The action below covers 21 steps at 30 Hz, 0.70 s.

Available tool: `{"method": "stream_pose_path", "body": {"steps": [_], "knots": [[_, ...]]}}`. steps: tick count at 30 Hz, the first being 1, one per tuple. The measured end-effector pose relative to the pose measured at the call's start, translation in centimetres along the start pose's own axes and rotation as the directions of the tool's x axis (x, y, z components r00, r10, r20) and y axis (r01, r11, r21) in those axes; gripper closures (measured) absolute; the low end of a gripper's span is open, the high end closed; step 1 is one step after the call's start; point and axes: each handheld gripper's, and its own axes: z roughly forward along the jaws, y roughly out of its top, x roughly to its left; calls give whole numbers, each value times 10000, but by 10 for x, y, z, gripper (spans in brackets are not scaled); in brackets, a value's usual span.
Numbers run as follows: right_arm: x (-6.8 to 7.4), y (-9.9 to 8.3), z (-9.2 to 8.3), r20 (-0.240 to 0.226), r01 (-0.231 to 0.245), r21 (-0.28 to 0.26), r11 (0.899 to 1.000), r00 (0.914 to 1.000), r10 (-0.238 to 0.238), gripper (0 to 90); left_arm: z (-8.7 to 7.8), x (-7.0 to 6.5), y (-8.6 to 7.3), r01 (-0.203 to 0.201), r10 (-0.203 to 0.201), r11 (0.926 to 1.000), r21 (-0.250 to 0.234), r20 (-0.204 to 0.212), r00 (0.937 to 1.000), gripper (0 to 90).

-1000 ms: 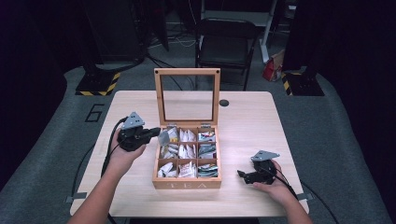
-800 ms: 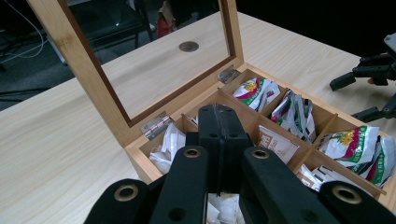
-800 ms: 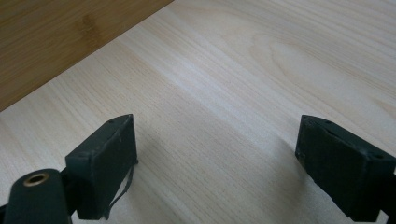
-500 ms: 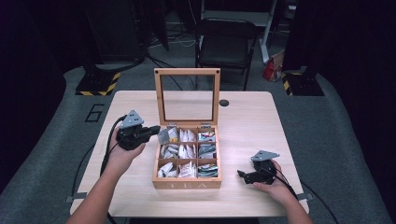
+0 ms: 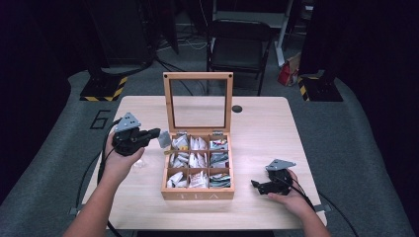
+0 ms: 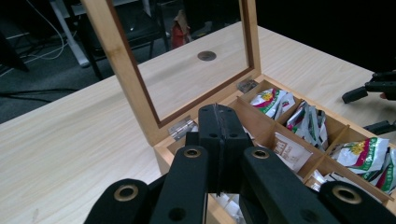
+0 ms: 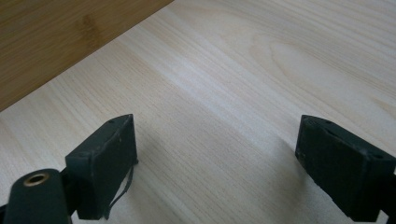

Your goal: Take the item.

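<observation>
- Left gripper (image 5: 157,134) left of centre in the high view, jaws clamped together on a small silvery packet (image 5: 164,140), just off the upper left corner of the tea box (image 5: 197,195).
- Same gripper (image 6: 218,122) seen close in its own view: black jaws pressed flat against each other at bottom centre, a thin edge pinched between them, can't really make out the packet itself there.
- Box sitting mid-table (image 5: 257,118), glass lid (image 5: 197,76) standing upright at the back, nine compartments stuffed with sachets (image 5: 198,159).
- More sachets (image 6: 366,156) at right in the left gripper view, green and red print on a few, white and silver on others.
- Right gripper (image 5: 257,185) at lower right of the high view, resting on the wood near the box's lower right corner, not touching it.
- Jaws wide apart in the right gripper view (image 7: 215,158), nothing but bare tabletop between them, box wall (image 7: 56,37) across the upper left.
- Small dark round disc (image 5: 237,108) on the table right of the lid.
- Black chair (image 5: 239,47) behind the table, top centre.
</observation>
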Motion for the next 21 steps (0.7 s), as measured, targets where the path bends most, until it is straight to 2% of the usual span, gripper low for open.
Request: {"method": "stream_pose_path", "body": {"steps": [10,18,21], "knots": [[0,0,0,3,-3,-4,10000,10000,3,119,-17,14,2,165,-171,9998,-145,-427,9989,900],[0,0,0,1,1,-1,10000,10000,-1,119,-29,28,-1,454,-470,9987,-234,-768,9959,900],[0,0,0,0,-2,0,10000,10000,2,119,-36,35,-4,707,-736,9968,-361,-851,9936,900]]}}
